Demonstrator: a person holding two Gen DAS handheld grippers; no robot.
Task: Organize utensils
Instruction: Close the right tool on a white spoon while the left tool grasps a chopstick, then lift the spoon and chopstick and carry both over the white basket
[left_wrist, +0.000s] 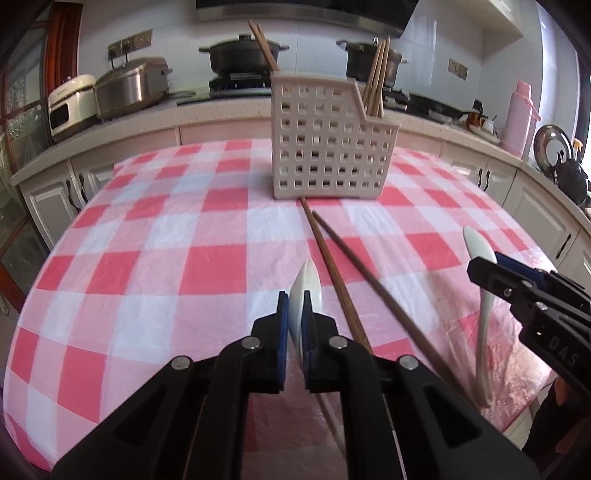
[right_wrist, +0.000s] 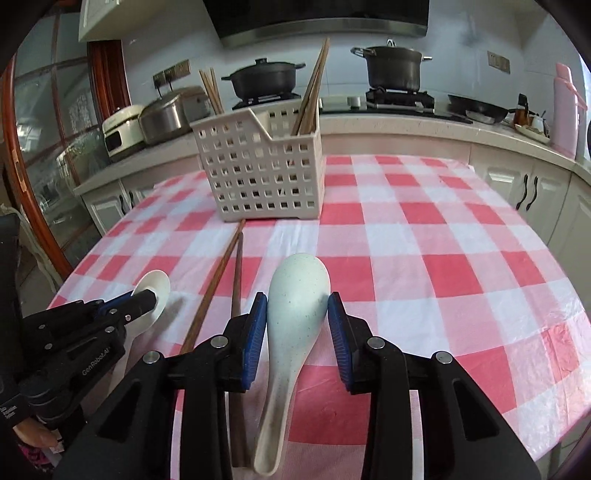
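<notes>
My left gripper (left_wrist: 295, 306) is shut on a white ceramic spoon (left_wrist: 303, 295), held edge-on between its blue pads; it also shows in the right wrist view (right_wrist: 153, 291). My right gripper (right_wrist: 297, 317) has its jaws around the bowl of a pale blue-white spoon (right_wrist: 295, 306) that lies on the checked cloth; the pads touch or nearly touch its sides. Two brown chopsticks (left_wrist: 332, 266) lie on the cloth between the spoons, pointing at the white perforated utensil basket (left_wrist: 332, 140), which holds several chopsticks (left_wrist: 376, 81).
The table has a red-and-white checked cloth (left_wrist: 166, 240). Behind it runs a kitchen counter (left_wrist: 110, 125) with rice cookers (left_wrist: 129, 88), pots on a stove (left_wrist: 243, 55) and a pink thermos (left_wrist: 519, 114). The table's right edge is near my right gripper (left_wrist: 517, 288).
</notes>
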